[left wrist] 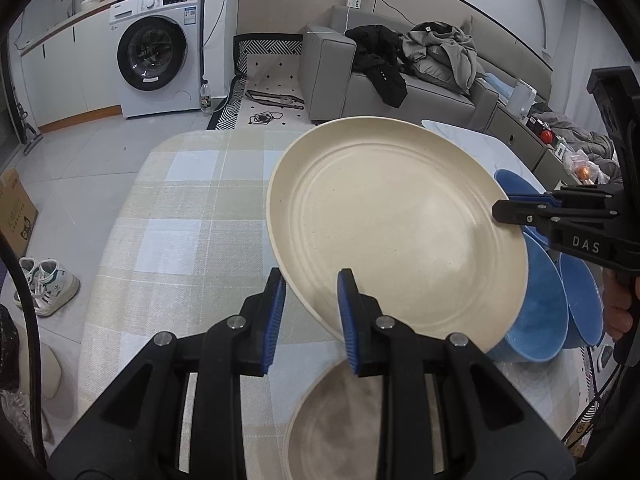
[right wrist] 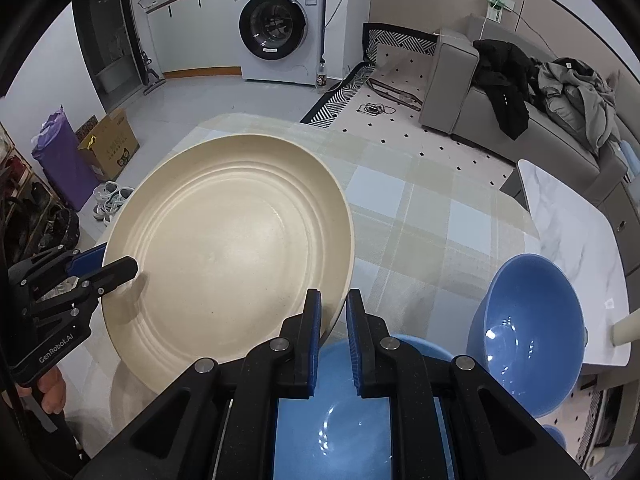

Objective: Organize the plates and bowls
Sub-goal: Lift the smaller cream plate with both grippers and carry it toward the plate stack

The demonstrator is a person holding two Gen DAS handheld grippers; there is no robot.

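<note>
1. Table w/ pale checked cloth, fills centre of both views; marble-look table touching its edge at 3 o'clock in right wrist view.
2. Cream plate held tilted above cloth, between both grippers; rim over nearest blue bowl.
3. Second cream plate flat on cloth at 6 o'clock in left wrist view, under the lifted one.
4. Blue bowl tipped on its side at 4 o'clock in right wrist view; another blue bowl at 6 o'clock beneath gripper.
5. Left gripper pinching cream plate rim, pads either side.
6. Right gripper clamped on opposite rim, narrow gap.
</note>
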